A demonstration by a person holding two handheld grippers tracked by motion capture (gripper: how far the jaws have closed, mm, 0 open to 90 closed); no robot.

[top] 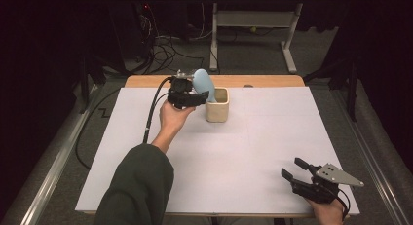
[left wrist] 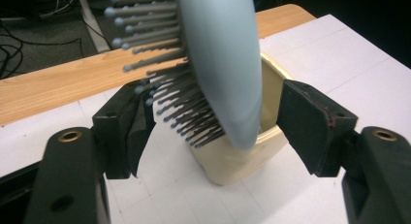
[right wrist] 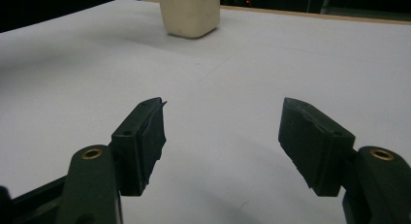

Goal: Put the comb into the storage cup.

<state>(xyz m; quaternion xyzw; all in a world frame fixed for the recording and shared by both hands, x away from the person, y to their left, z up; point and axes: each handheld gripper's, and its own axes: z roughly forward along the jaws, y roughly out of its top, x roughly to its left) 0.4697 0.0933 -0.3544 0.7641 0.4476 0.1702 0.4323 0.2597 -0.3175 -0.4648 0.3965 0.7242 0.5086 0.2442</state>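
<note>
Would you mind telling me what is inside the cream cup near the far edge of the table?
A light blue hairbrush stands handle-down in the cream cup, its bristled head sticking out above the rim. The handle and the cup's bottom are hidden by the cup's wall. The left gripper has open jaws on either side of the brush.

Table (top: 146,82) (white sheet (top: 253,152), cream cup (top: 216,108))

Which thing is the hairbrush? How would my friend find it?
Look at the far end of the white table, where a cream cup stands. The hairbrush sticks up out of it, handle down, beside the left gripper. It is pale blue, with grey ball-tipped bristles.
</note>
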